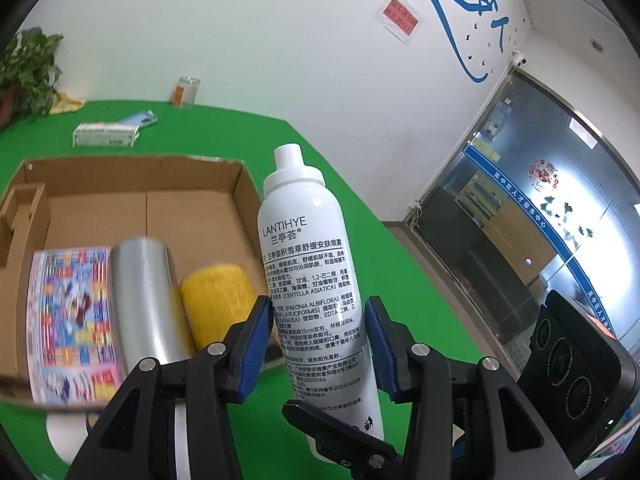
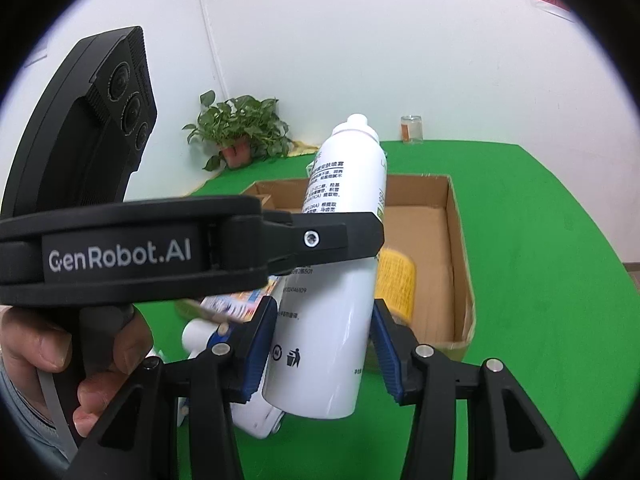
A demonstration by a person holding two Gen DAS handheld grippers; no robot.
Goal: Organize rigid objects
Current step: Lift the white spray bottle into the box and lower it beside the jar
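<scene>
Carrying the white spray bottle (image 1: 316, 264) toward the cardboard box (image 1: 240, 184), both grippers share it. Left gripper (image 1: 319, 344): jaws part-open, blue pads flanking the lower label; firm contact I cannot tell. Right gripper (image 2: 324, 354): jaws part-open around the base, left pad touching, right pad showing a gap. Bottle rides tilted above the green table (image 2: 540, 240), box at 12 o'clock in the right view. Keep both in step; lower into bare floor beyond the yellow roll (image 1: 216, 300) and silver cylinder (image 1: 144, 304).
</scene>
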